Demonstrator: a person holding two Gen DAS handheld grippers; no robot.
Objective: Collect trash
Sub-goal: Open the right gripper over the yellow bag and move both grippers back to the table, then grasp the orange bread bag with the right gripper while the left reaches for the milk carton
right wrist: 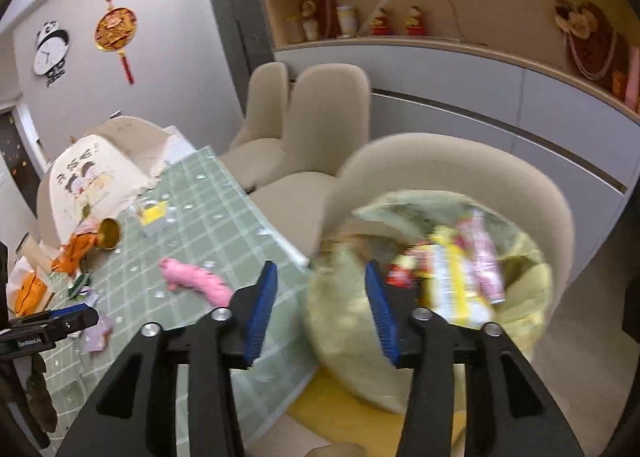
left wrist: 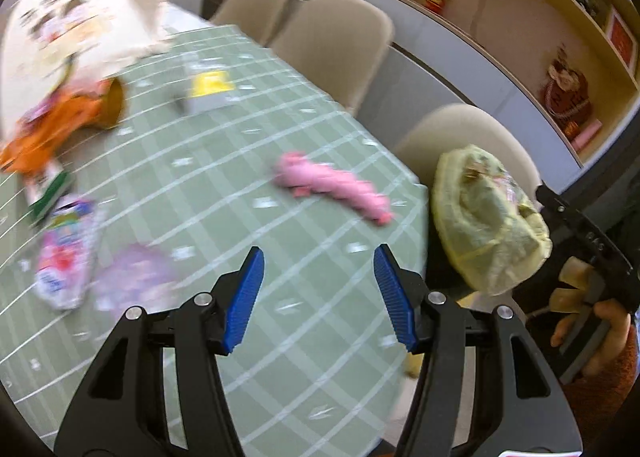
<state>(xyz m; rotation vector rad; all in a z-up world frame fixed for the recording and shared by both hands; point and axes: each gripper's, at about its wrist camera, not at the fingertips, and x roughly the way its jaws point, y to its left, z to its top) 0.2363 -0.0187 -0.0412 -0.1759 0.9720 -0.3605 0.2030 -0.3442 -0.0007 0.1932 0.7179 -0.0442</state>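
A pink wrapper (left wrist: 332, 185) lies on the green checked tablecloth (left wrist: 256, 297) near its right edge; it also shows in the right wrist view (right wrist: 196, 281). My left gripper (left wrist: 318, 297) is open and empty above the cloth, short of the wrapper. A yellow-green trash bag (right wrist: 432, 281), holding several wrappers, hangs off the table's edge in front of a chair; it also shows in the left wrist view (left wrist: 488, 221). My right gripper (right wrist: 320, 313) is open, its right finger against the bag's rim; it appears at the left wrist view's right edge, fingertips hidden behind the bag.
More trash lies at the left: a white-pink packet (left wrist: 66, 257), a lilac wrapper (left wrist: 136, 277), an orange wrapper (left wrist: 52, 129), a tipped gold can (left wrist: 114, 105) and a yellow-grey box (left wrist: 210, 93). Beige chairs (left wrist: 340, 45) line the table's far side. A printed bag (left wrist: 68, 25) stands behind.
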